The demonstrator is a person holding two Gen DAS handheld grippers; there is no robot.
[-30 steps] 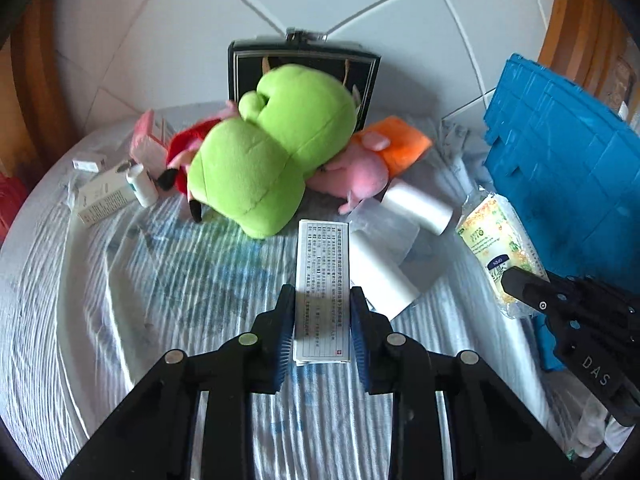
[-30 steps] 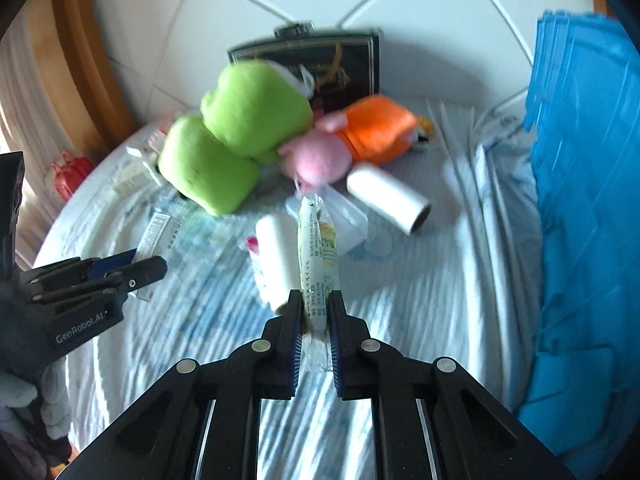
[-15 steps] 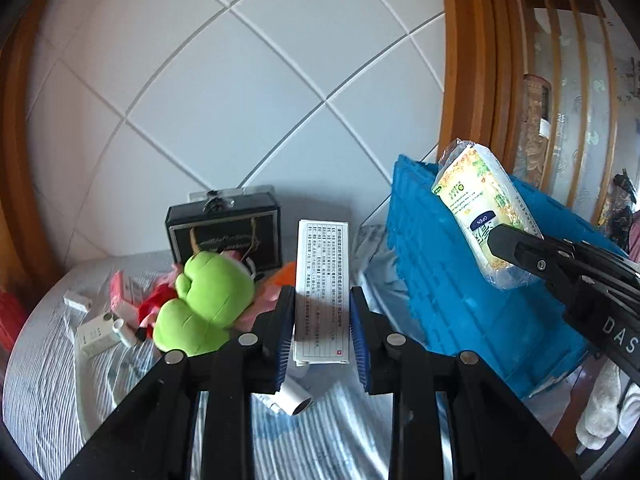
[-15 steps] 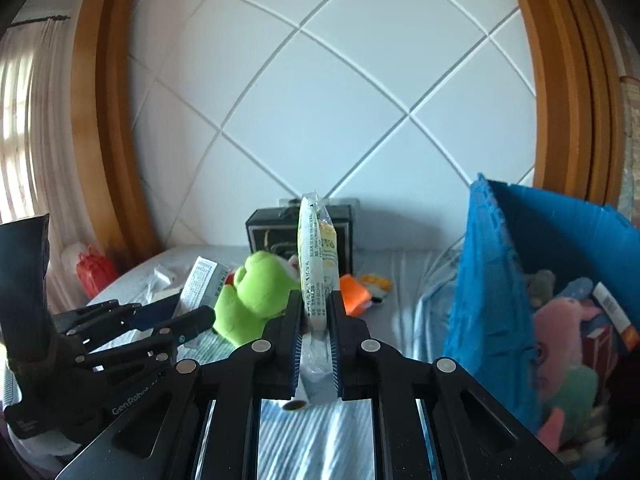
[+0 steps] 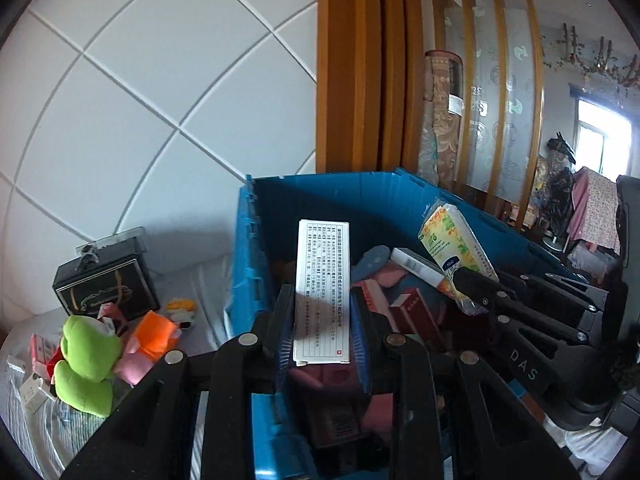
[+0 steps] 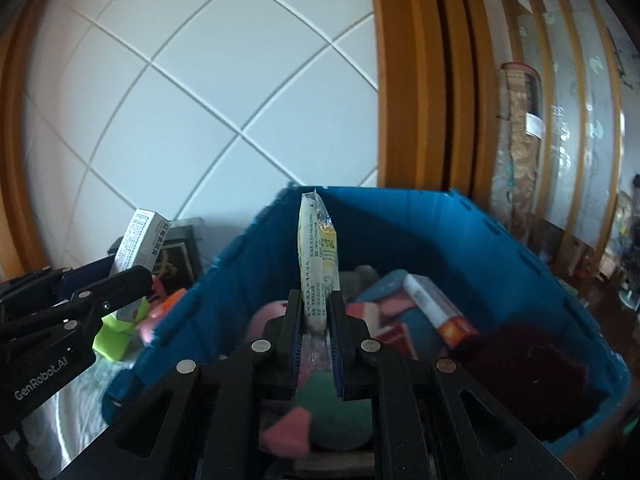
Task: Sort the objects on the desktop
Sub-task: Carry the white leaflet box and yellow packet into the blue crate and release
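While each gripper pinches its item, white box (image 5: 322, 292) and packet (image 6: 318, 264), plush toys crowd the blue crate (image 6: 400, 216)

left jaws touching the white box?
Touching. Left wrist view: both jaws of the left gripper press the white box sides, no gap.

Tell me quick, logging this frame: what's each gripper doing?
Left gripper: closed on the white box.
Right gripper: closed on the tissue pack, above the blue crate.
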